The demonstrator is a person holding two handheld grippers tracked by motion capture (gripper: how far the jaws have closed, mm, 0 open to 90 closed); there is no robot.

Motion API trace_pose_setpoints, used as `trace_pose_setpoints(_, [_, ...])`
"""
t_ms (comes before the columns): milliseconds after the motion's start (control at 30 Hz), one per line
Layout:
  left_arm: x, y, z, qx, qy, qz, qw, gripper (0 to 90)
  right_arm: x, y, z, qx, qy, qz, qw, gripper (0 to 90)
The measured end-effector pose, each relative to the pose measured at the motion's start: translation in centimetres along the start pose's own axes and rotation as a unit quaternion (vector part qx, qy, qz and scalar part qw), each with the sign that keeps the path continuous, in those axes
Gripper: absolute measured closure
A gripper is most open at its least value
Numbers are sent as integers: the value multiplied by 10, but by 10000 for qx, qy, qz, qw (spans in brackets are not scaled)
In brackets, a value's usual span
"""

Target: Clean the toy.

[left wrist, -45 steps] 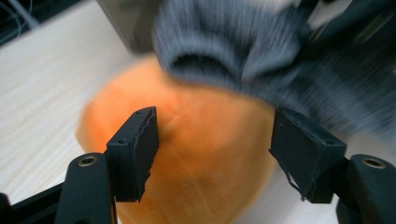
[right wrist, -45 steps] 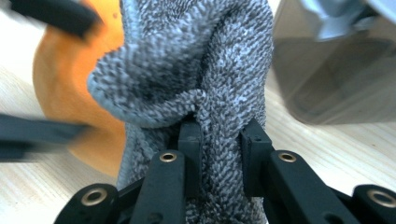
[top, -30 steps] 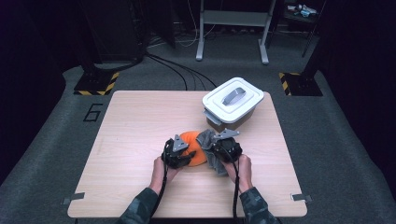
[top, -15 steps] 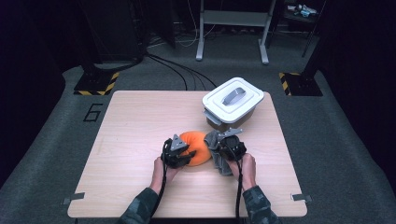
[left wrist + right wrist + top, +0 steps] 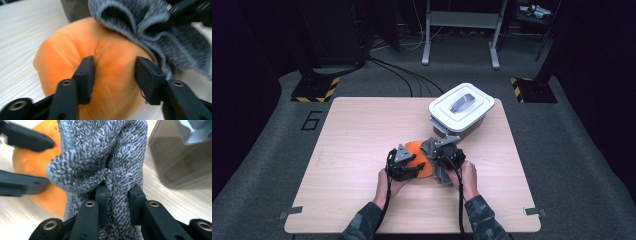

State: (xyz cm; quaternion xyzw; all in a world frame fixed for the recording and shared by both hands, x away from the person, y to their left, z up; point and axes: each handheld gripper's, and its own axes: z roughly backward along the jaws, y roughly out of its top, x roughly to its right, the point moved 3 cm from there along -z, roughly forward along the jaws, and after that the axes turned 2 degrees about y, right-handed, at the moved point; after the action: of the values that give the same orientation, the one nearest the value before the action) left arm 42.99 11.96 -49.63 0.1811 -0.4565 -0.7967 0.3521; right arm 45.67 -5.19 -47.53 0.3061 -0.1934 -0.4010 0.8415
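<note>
An orange cloth (image 5: 419,159) lies bunched near the table's middle, and my left gripper (image 5: 407,165) is shut on a fold of it (image 5: 112,75). Its two fingers (image 5: 85,77) press into the orange fabric from both sides. A grey fuzzy cloth (image 5: 435,159) lies against the orange one on its right. My right gripper (image 5: 446,156) is shut on a bunch of that grey cloth (image 5: 107,162), which rises between its fingertips (image 5: 101,195). In the right gripper view the orange cloth (image 5: 32,165) sits at the left behind the other gripper's jaws.
A grey-brown bin (image 5: 464,131) with a white handled lid (image 5: 461,106) stands just beyond the cloths at the table's back right; its wall (image 5: 182,162) is close to my right gripper. The light wood table (image 5: 357,135) stretches bare to the left.
Both grippers and the two cloths have shifted slightly toward the person and the right gripper has turned a little; both grips remain the same.
</note>
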Motion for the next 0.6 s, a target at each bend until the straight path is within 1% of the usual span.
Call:
trace_pose_setpoints(33, [-1,1,5,93,-14,68,9999,444,0,-1,0,-2,-27,79,10000,746])
trace_pose_setpoints(67, [-3,1,8,137,-24,113,9998,417,0,-2,0,25,-60,82,9999,746])
trace_pose_setpoints(100, [-5,3,13,180,-27,207,9996,384,0,-2,0,37,-67,60,10000,747])
trace_pose_setpoints(133, [-9,4,19,213,62,249,9994,345,1,-2,-1,45,-58,66,10000,747])
trace_pose_setpoints(167, [-13,5,24,264,69,419,9987,312,3,-3,-1,34,-87,26,10000,747])
trace_pose_setpoints(200, [-17,4,28,254,87,508,9983,294,4,-3,-1,0,-109,-4,9999,747])
trace_pose_setpoints(233, [-21,2,30,177,178,577,9980,280,6,-4,-1,0,-93,-10,10000,747])
trace_pose_setpoints(267, [-25,-2,28,7,137,627,9979,259,6,-5,-1,-4,-81,-11,10000,747])
trace_pose_setpoints(300, [-28,-7,23,-207,69,756,9969,239,6,-5,0,5,-119,-3,9999,747])
trace_pose_setpoints(333, [-30,-13,17,-368,101,838,9958,235,5,-7,0,7,-137,16,9999,747])
trace_pose_setpoints(367, [-29,-20,8,-561,-63,921,9941,248,6,-8,0,25,-142,14,9999,747])
trace_pose_setpoints(400, [-28,-23,4,-581,-186,997,9931,283,7,-10,1,16,-140,0,9999,747])
trace_pose_setpoints(433, [-26,-27,0,-558,-103,1007,9933,352,7,-10,1,2,-138,-24,9999,747])
trace_pose_setpoints(467, [-24,-28,-2,-493,-87,974,9940,410,8,-11,1,22,-117,-50,9999,747])
trace_pose_setpoints(500, [-23,-29,-2,-474,-77,962,9942,486,8,-12,1,-2,-117,-4,9999,747])
trace_pose_setpoints(533, [-22,-28,-1,-463,-4,939,9945,544,6,-13,2,-65,-143,17,9999,747])
trace_pose_setpoints(567, [-21,-27,0,-483,5,839,9953,589,6,-12,3,-74,-172,100,9998,746])
trace_pose_setpoints(600, [-21,-25,2,-498,15,774,9958,615,7,-10,6,-122,-160,249,9995,745])
